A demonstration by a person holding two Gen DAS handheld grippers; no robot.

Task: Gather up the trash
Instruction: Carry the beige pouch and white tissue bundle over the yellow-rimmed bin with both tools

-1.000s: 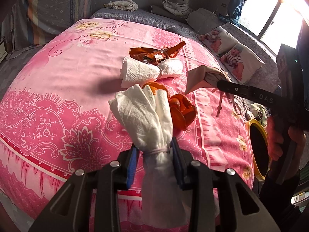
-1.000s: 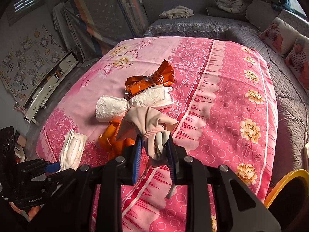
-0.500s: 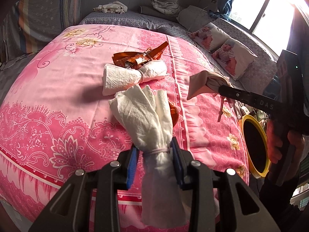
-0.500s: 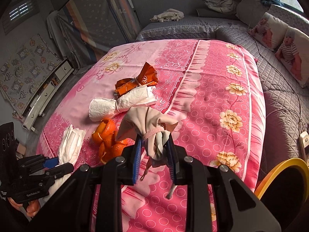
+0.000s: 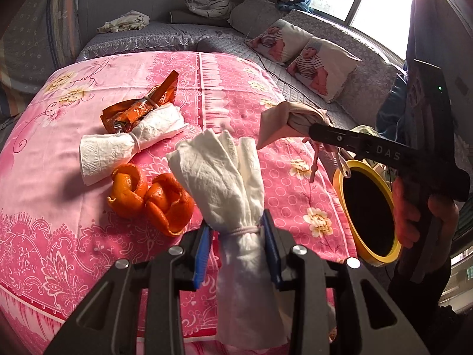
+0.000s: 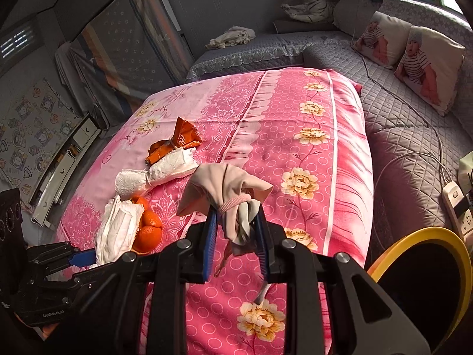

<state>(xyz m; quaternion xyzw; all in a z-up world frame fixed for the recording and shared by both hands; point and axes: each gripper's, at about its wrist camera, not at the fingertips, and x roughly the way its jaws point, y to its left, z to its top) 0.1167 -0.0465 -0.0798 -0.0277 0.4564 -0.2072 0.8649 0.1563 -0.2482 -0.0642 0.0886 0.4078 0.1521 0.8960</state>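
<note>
My left gripper (image 5: pixel 236 230) is shut on a white tissue bundle (image 5: pixel 224 174) tied with a band, held above the pink bedspread (image 5: pixel 74 201). It also shows in the right wrist view (image 6: pixel 118 230). My right gripper (image 6: pixel 236 227) is shut on a beige cloth mask (image 6: pixel 218 186), seen in the left wrist view (image 5: pixel 283 121) near the yellow-rimmed bin (image 5: pixel 369 210). On the bed lie orange peels (image 5: pixel 150 198), a second tissue roll (image 5: pixel 130 145) and an orange wrapper (image 5: pixel 142 106).
The bin (image 6: pixel 425 284) stands off the bed's right edge. A grey quilted couch (image 6: pixel 399 118) with baby-print pillows (image 5: pixel 307 59) runs behind and to the right. A power strip (image 6: pixel 455 204) and cable lie on it.
Both grippers have swung rightward toward the bin, each still holding its item. The bin has come further into both views, and the orange peels are uncovered in the left wrist view.
</note>
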